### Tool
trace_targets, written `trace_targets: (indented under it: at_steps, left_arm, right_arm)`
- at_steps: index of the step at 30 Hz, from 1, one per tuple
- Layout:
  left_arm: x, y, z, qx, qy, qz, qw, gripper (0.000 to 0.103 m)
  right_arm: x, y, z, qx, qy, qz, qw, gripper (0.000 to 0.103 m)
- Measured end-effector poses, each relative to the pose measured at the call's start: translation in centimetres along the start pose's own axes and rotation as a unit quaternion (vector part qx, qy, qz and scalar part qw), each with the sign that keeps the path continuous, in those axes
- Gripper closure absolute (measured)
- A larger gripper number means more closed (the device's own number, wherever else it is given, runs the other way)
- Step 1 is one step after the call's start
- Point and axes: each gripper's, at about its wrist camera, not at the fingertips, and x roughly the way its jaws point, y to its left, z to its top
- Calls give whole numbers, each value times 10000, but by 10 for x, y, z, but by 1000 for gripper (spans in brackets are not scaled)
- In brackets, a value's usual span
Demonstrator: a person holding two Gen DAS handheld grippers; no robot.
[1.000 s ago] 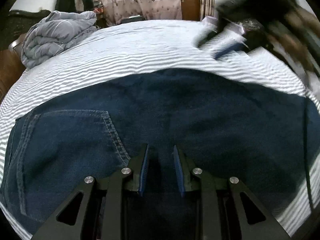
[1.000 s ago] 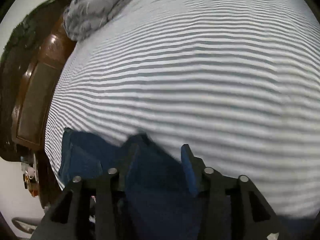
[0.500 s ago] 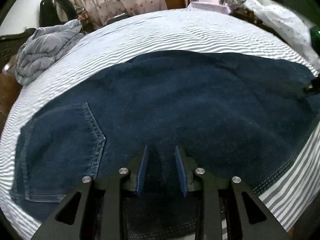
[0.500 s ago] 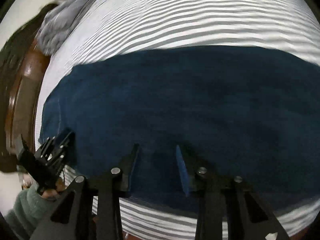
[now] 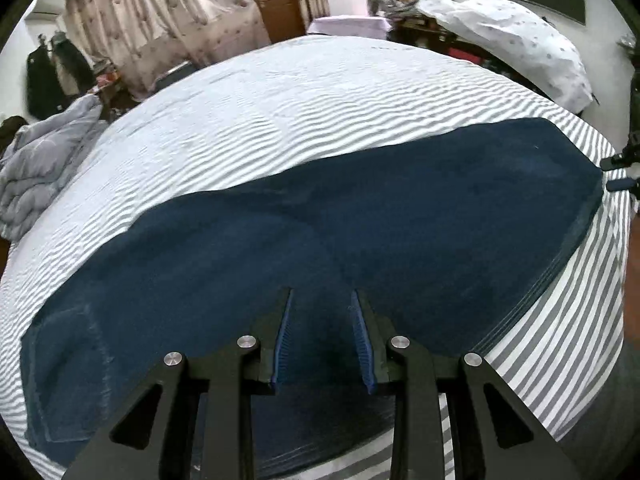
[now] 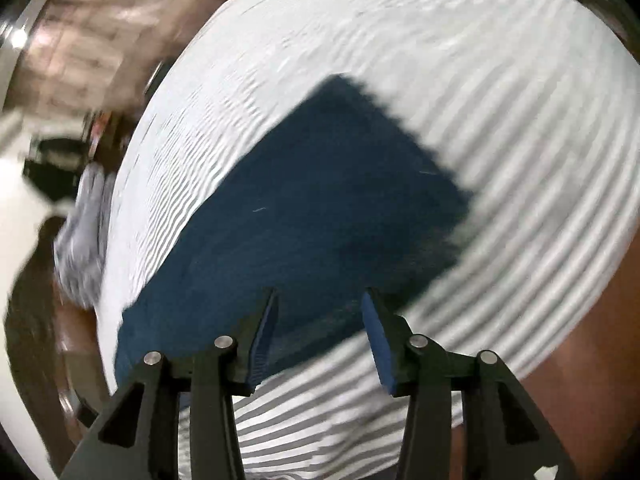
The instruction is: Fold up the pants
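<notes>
Both wrist views have swung since the earlier frames: the dark blue denim pants [image 5: 360,232] now lie as a long band on the grey-striped bedsheet [image 5: 304,112], ahead of the left gripper [image 5: 322,336], whose narrowly parted jaws hold nothing. The right gripper [image 6: 320,336] has just been opening, empty, near what looks like the leg hems through blur. Denim is heavy, limp, grippy; pinch the hem edges.
</notes>
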Motion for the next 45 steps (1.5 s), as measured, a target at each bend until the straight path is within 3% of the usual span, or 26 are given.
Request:
trace_targets:
  at_steps: [4,6,9,14,18,22,24,28,35,40,45]
  left_arm:
    - [27,-1,-8,142,312,88,9994,71]
    - [25,9,-18,74,89,43,9999,62]
    - [28,23,-21,-242,244,-178,9993,61]
    - [24,23,-29,102,211,-11,9997,61]
    - [22,38,-36,-195,297,-94,9993,61]
    - [19,35,-39,-81,300,-9,9995,61]
    - [18,34,-40,-57,283,38,9996,61]
    - [18,33,-40,-81,291,70,9995,61]
    - [19,33,-40,-128,258,112,9995,61]
    - [16,32,-35,-165,381,217,9989,61]
    - [5,18,-26,-151,254,121,9995,61]
  right_arm:
    - [2,-29,2,454,-116,140,9988,61]
    - [4,-40,-1,697,-240,90,9972,61]
    - [3,-54,5,900,-466,22,9948,61]
    - [4,-59,11,1012,-682,-23,9925,61]
    - [9,-67,7,1183,-551,273,9911,61]
    - [15,-83,-5,1374,-500,646,9871,61]
    - [21,-80,-4,1375,-542,864,9852,61]
    - [19,-71,7,1237,-663,718,9875,71]
    - [7,-39,12,541,-977,426,9928,71]
    - [23,-64,10,1152,-747,634,9885,66]
    - [18,-70,9,1068,-849,699,9882,77]
